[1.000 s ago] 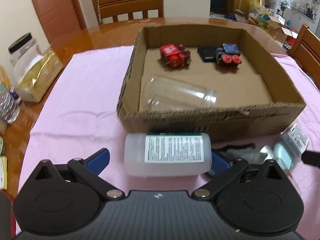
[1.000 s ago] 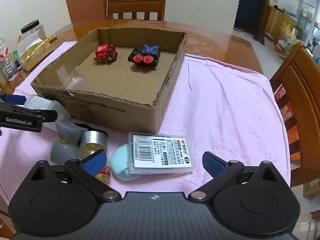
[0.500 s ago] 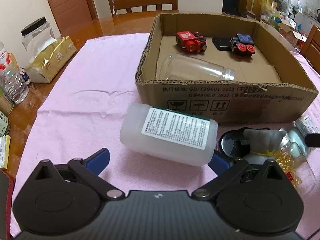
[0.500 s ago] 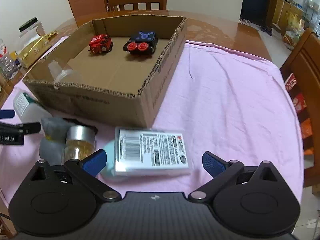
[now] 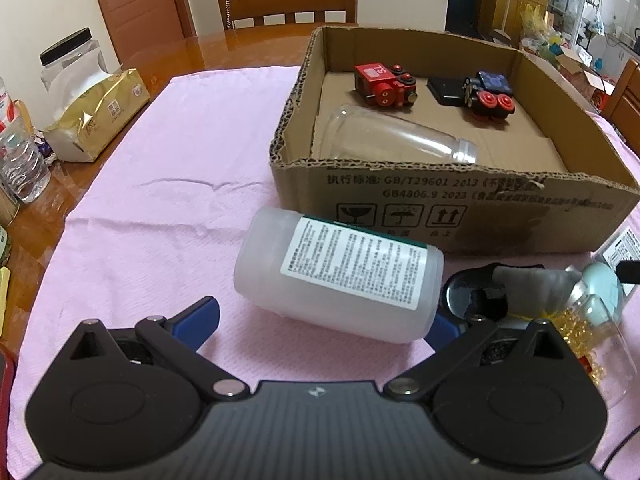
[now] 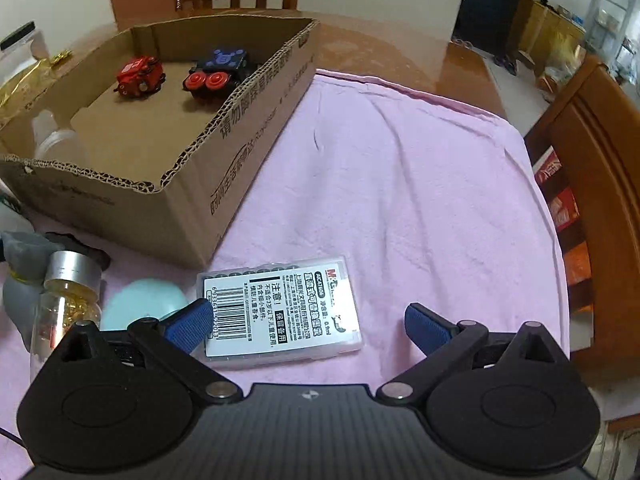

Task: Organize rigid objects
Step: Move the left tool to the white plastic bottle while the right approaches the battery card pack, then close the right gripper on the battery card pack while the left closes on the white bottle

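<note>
- Pink cloth (image 5: 168, 184) over a wooden dining table; cardboard box (image 5: 460, 208) sits on it.
- Done, by the look of it: red toy (image 5: 384, 86), blue toy (image 5: 488, 94) and clear bottle (image 5: 396, 140) lie in the box.
- Left outside: white bottle (image 5: 340, 276), battery case (image 6: 280, 312), capsule jar (image 6: 66, 296), teal object (image 6: 140, 304), grey item (image 5: 532, 284).
- Left gripper (image 5: 324, 320): spread wide, white bottle lying between the fingers, contact unclear.
- Right gripper (image 6: 308, 324): spread wide around the battery case, not clamped.

2 toy trains (image 5: 386, 87) (image 5: 489, 97), 3 bottles (image 5: 339, 278) (image 5: 398, 141) (image 6: 66, 300).
</note>
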Available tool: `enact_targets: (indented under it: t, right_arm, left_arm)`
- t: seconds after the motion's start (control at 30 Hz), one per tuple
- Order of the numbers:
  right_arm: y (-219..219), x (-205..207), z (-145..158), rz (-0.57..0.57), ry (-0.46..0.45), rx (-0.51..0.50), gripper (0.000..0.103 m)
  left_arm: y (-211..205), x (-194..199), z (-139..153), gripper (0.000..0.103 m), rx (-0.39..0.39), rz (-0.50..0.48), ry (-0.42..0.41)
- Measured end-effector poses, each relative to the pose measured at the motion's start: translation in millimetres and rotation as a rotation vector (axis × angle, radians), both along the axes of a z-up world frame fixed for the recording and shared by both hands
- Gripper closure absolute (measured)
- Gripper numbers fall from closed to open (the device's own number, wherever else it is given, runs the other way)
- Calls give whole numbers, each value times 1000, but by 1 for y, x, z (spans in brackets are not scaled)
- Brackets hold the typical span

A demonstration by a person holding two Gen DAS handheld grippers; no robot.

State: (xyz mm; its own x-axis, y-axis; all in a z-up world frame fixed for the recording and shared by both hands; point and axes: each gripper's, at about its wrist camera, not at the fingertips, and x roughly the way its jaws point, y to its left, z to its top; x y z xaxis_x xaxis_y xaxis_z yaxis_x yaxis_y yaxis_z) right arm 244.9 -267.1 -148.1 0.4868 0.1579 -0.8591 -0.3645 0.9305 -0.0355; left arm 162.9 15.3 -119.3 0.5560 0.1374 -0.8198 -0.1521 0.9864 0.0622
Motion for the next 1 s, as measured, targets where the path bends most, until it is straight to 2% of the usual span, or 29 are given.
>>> enact_targets:
  t: [0.17,0.37,0.5,0.6,0.9,1.0]
  right_arm:
    - [8,-2,1,92,-6,-32,0]
    - [23,-2,-7,111,25,-50,0]
    - [25,-4,-8,130,11,-52,0]
    - [17,1,-9,119,42,-3,0]
    - [15,-2,-10,129,13,10,0]
    - [16,-2,-11,129,8,12,0]
  left_arm:
    - [0,4,-6,1,-8,-6,9]
    - [3,6,-10,1,-25,-12,11]
    - [6,6,-12,1,-56,-19,5]
    - [6,4,-13,1,-53,-35,-27]
    - [9,-3,-15,1,-50,-73,-76]
    - [10,-10,-9,2,-49,-95,-122]
